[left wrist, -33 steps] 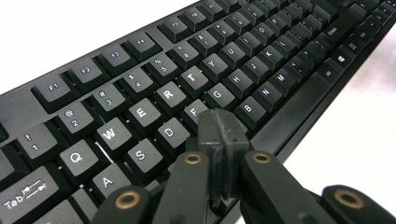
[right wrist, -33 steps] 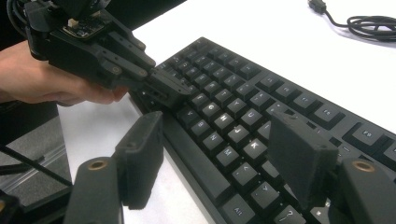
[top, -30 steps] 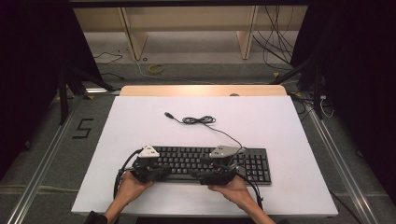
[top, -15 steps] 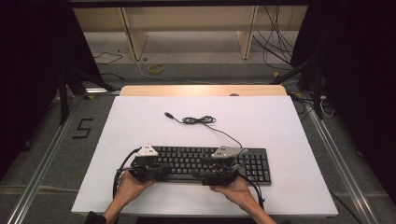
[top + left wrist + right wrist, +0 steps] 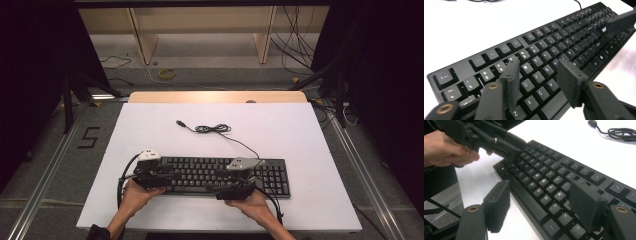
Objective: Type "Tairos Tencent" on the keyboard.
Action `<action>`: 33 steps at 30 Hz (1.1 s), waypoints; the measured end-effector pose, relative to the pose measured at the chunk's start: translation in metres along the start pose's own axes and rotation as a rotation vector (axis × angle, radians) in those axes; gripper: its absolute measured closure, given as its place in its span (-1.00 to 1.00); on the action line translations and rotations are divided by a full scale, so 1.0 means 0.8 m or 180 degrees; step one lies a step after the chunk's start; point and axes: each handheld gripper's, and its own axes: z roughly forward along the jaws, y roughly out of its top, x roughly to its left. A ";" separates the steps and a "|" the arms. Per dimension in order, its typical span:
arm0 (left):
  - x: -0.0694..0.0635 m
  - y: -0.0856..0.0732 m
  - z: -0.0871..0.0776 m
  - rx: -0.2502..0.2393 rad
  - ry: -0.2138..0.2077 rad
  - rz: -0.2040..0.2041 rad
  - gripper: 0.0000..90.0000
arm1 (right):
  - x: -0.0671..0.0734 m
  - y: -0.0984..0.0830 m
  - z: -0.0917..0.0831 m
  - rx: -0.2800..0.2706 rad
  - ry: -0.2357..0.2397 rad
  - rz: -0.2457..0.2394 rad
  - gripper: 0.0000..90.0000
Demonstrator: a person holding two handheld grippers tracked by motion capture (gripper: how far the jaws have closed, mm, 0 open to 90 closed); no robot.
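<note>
Keyboard (image 5: pixel 220 175): long axis across table (image 5: pixel 300 135). Left gripper (image 5: pixel 540 82) over left end, jaws just opening, nothing pinched; right gripper (image 5: pixel 544 202) mid-front, spread astride front edge.

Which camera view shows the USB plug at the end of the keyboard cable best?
The high view: the USB plug lies in full on the white table, the coiled cable trailing from it to the keyboard. The right gripper view catches the plug cropped at its top edge. The left gripper view gives blurred cable at its top edge.
</note>
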 end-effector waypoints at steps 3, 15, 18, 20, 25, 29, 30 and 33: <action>0.003 0.003 -0.001 -0.0020 0.0030 -0.0032 0.01 | 0.001 0.000 0.000 -0.0002 0.0002 -0.0002 -0.24; 0.013 0.010 0.003 -0.0029 0.0093 -0.0113 -0.18 | 0.003 0.000 -0.002 -0.0011 0.0012 -0.0010 -0.25; 0.014 0.010 0.006 -0.0013 0.0105 -0.0112 -0.21 | 0.003 0.000 -0.004 -0.0017 0.0008 -0.0013 -0.26; 0.016 0.010 0.006 -0.0001 0.0119 -0.0109 -0.22 | 0.003 0.000 -0.004 -0.0020 0.0010 -0.0011 -0.26; 0.019 0.011 0.008 0.0010 0.0134 -0.0125 -0.23 | 0.004 -0.001 -0.004 -0.0014 0.0017 -0.0010 -0.26; 0.020 0.012 0.010 0.0034 0.0151 -0.0132 -0.22 | 0.005 -0.001 -0.004 -0.0009 0.0021 -0.0012 -0.26; 0.020 0.012 0.010 0.0031 0.0157 -0.0140 -0.21 | 0.005 -0.001 -0.004 -0.0009 0.0022 -0.0013 -0.26; 0.021 0.013 0.011 0.0060 0.0174 -0.0135 -0.18 | 0.005 -0.001 -0.004 -0.0013 0.0027 -0.0016 -0.26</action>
